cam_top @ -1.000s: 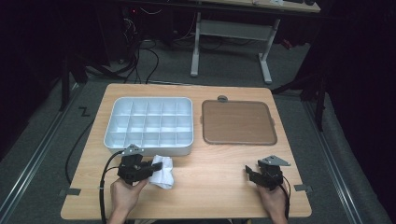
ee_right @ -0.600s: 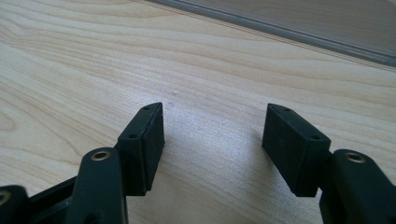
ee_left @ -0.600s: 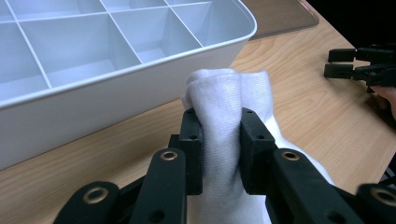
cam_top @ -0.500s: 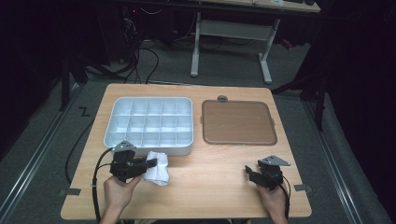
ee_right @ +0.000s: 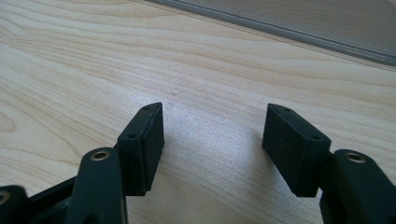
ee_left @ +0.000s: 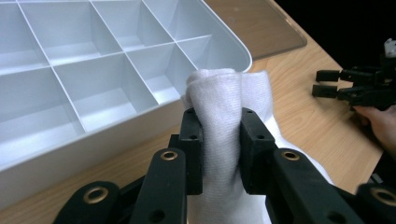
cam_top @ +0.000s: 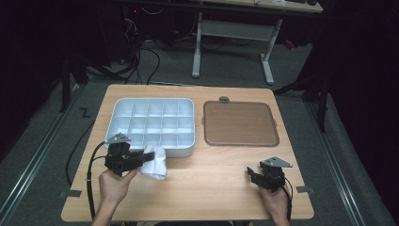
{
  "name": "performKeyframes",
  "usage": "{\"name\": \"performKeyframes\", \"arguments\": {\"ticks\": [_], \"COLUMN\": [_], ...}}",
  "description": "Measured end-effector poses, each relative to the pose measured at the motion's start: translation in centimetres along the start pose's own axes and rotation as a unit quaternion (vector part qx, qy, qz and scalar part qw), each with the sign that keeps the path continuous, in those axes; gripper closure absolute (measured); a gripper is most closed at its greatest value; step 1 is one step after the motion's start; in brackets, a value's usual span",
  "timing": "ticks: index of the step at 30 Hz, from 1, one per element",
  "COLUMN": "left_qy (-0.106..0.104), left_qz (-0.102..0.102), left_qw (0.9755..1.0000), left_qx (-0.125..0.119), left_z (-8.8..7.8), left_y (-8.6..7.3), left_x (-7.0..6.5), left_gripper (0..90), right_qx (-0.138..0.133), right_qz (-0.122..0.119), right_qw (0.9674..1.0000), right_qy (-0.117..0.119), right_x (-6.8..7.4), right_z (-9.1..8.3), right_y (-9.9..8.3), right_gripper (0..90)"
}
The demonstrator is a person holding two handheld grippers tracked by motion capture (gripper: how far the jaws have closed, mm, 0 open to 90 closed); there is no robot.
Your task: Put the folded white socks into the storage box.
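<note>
White cloth (ee_left: 224,116), judged soft and light, was pinched mid-fold between the left gripper (ee_left: 219,140) jaws; right gripper (ee_right: 219,135) was released, empty.

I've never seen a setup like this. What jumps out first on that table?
The white cloth pinched in the left gripper, beside the near edge of the white compartment tray. To the tray's right lies a flat brown lid; the right gripper rests open near the table's front edge.

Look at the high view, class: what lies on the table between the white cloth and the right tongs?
Nothing: in the high view, bare wood of the table runs from the white cloth to the right tongs.
</note>
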State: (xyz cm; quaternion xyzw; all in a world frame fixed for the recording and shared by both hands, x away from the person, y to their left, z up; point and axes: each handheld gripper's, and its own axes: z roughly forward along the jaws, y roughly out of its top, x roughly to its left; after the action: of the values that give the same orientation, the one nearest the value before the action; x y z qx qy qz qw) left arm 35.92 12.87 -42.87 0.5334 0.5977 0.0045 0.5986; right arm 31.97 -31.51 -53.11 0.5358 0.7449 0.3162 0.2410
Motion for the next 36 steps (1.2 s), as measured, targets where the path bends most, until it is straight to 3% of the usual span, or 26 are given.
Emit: {"name": "performKeyframes", "arguments": {"ticks": [11, 15, 31, 34, 36], "left_qy": [-0.007, -0.013, 0.004, -0.006, -0.002], "left_qz": [-0.006, -0.020, -0.029, -0.046, -0.047], "left_qw": [1.0000, 0.9997, 0.9994, 0.9987, 0.9986], "left_qx": [-0.002, -0.005, -0.018, -0.023, -0.022], "left_z": [0.8, 1.1, 3.3, 4.1, 4.5], "left_y": [2.4, 3.3, 6.1, 6.7, 6.9], "left_x": [-0.1, 0.2, 1.1, 1.5, 1.7], "left_gripper": [74.4, 74.4, 74.4, 74.4, 74.4], "right_qx": [0.000, 0.000, 0.000, 0.000, 0.000], "right_qz": [0.000, 0.000, 0.000, 0.000, 0.000], "right_qw": [1.0000, 1.0000, 1.0000, 1.0000, 1.0000], "right_qy": [0.000, 0.000, 0.000, 0.000, 0.000], "right_x": [0.0, 0.0, 0.0, 0.0, 0.0], "right_z": [0.0, 0.0, 0.0, 0.0, 0.0], "right_y": [0.0, 0.0, 0.0, 0.0, 0.0], "right_gripper": [38.9, 38.9, 38.9, 38.9, 38.9]}}
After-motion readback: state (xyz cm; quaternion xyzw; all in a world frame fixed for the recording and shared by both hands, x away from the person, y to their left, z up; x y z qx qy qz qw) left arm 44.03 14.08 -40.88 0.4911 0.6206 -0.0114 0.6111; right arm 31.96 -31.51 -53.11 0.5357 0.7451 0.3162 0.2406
